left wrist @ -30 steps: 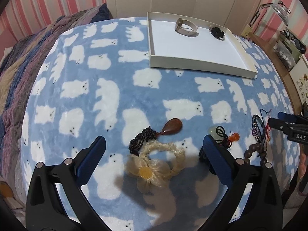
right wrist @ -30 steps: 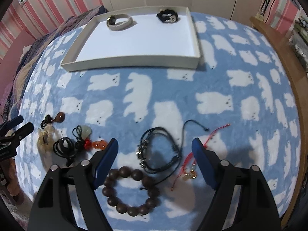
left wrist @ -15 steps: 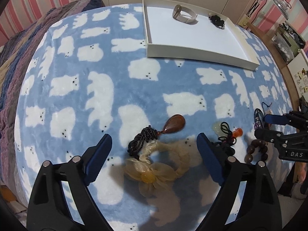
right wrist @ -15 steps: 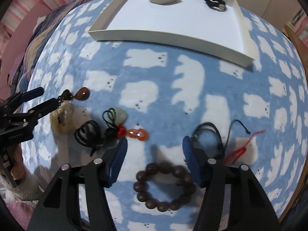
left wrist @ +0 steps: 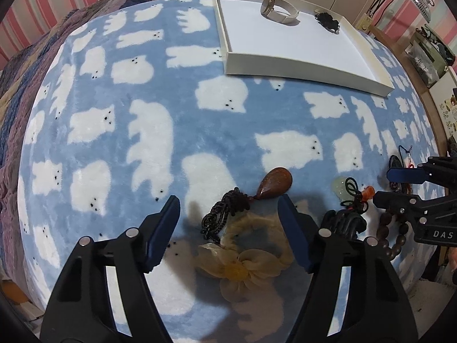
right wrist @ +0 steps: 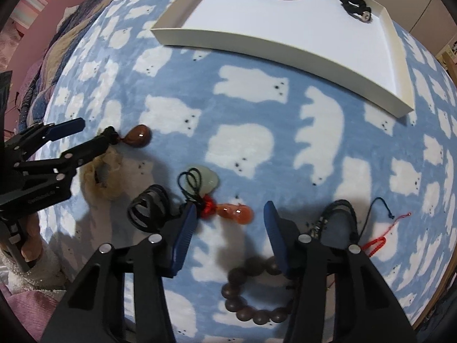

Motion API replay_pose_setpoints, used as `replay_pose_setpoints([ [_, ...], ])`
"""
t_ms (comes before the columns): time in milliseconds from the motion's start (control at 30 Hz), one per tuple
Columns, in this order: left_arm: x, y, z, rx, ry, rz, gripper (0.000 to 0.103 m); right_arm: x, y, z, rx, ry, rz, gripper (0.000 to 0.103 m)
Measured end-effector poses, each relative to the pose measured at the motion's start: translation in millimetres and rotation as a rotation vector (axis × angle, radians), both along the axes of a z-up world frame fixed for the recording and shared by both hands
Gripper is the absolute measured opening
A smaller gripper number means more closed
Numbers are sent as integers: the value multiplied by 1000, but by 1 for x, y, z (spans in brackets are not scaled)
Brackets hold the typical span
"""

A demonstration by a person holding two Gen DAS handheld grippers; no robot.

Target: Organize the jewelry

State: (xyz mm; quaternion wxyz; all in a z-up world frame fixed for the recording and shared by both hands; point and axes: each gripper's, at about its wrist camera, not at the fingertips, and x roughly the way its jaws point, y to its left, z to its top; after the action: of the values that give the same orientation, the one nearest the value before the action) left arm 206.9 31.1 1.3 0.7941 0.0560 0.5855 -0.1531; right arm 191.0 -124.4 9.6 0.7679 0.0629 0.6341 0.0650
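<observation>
One brown teardrop pendant (left wrist: 274,182) lies slantwise, cord (left wrist: 222,214) toward left tongs (left wrist: 230,223).

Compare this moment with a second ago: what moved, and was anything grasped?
Both open tools dropped closer to the blanket: the left tool over the cream flower bracelet, the right tool shifting left toward the orange pendant. Nothing grasped; jewelry and tray unmoved.
</observation>
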Motion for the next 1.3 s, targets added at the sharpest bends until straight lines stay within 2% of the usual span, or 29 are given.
replay_pose_setpoints([
  [67,1,0,-1,2,2,-4,65,2,6,-1,-5,3,17,40],
  [333,4,2,-7,7,13,-4,62,7,22,-2,-2,8,60,26],
  [433,4,1,-10,8,21,-8,56,9,26,-3,0,12,68,25],
  [633,5,0,-16,9,38,-17,46,12,32,-10,23,17,75,14],
  [767,7,0,-20,11,48,-15,39,13,37,-10,26,9,81,10],
  [900,8,0,-22,6,47,-16,37,13,32,-12,36,5,80,7],
  [1067,8,-2,-21,2,37,-12,26,12,26,-10,41,-17,73,2],
  [1300,5,-4,-15,21,5,-5,24,10,17,-3,57,-49,60,2],
])
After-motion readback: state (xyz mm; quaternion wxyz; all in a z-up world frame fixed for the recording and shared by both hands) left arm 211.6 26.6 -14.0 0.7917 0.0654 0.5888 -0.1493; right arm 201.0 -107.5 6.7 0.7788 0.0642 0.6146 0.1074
